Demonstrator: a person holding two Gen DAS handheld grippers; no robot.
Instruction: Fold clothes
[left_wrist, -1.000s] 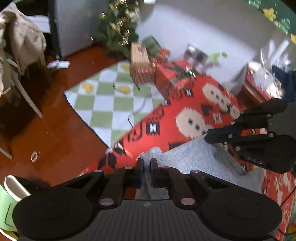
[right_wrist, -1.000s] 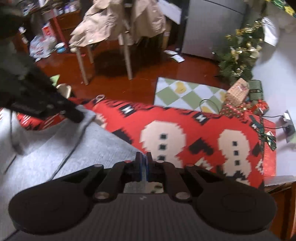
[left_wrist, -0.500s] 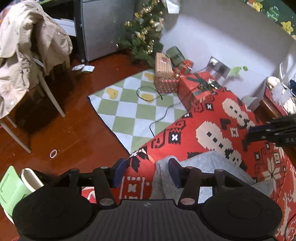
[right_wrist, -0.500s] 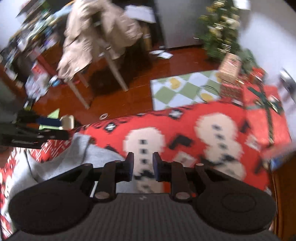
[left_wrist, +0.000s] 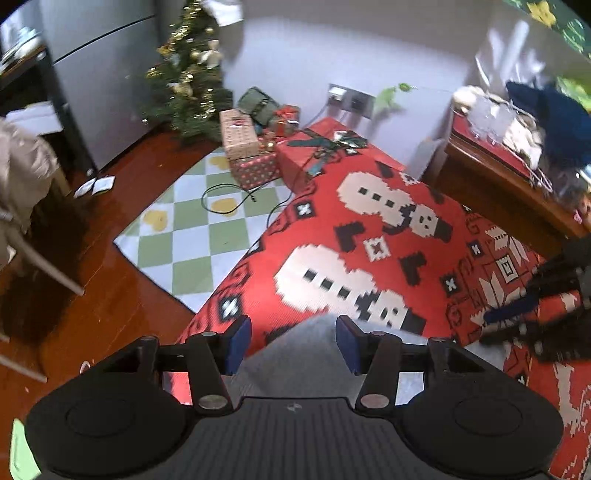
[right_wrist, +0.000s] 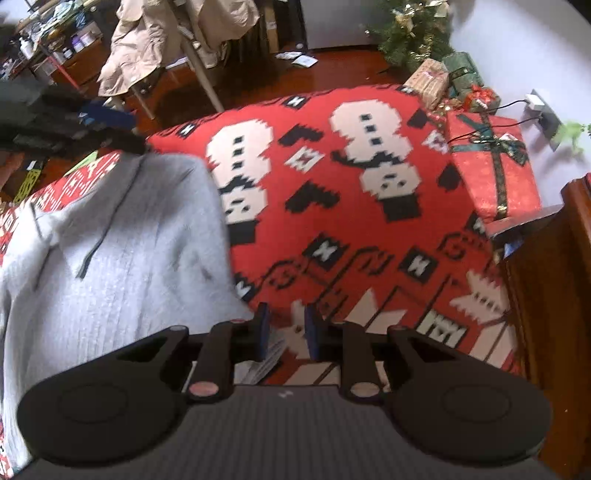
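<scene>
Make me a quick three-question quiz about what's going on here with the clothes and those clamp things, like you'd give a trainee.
1. True or false: the left hand-held gripper is clamped shut on the grey hoodie.
2. What lies spread under the hoodie?
A. a green checked rug
B. a red blanket with a snowman pattern
C. a bare wooden tabletop
3. Fill in: a dark ______ runs down the hoodie's front from its neck.

Key:
1. False. Its jaws stand apart, with the hoodie below them, not pinched.
2. B, the red blanket. The checked rug is on the floor beyond it.
3. Drawstring.
</scene>
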